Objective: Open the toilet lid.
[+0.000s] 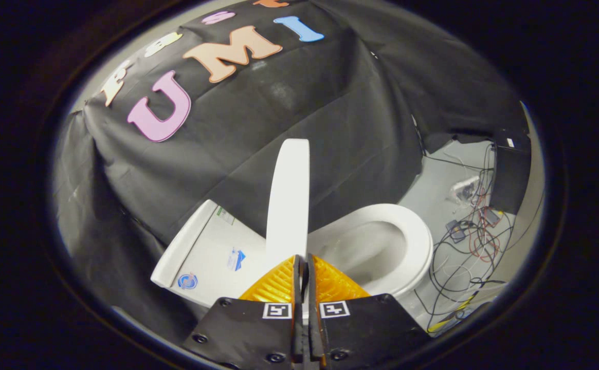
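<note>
Because the toilet lid (289, 198) stands raised on edge — close to upright, seen edge-on as a tall white strip rising from just ahead of the fingertips — the main risk from here is that it is let go too soon. If it has not tipped far enough back toward the cistern (206, 252), a release would probably let it fall forward and slam onto the toilet seat (417, 246). A second risk is slipping: the lid's rim looks smooth and thin, so a pull at a poor angle could slide it out of the grip. The gripper (303, 262) is pressed nearly together, with only a narrow slit between the two fingers, and the lid's lower edge runs down into that slit; both fingers appear to pinch it, though the contact itself is partly hidden. The tool is held above the toilet, looking steeply down and forward, aligned with the lid's edge, so the cistern lies to one side of the fingers and the open bowl (366, 252) with its oval seat to the other. Beyond the bowl, a tangle of loose cables (466, 246) lies on the pale floor (433, 180) — well apart from the lid's path. Black cloth forms the booth wall (258, 123) behind.
</note>
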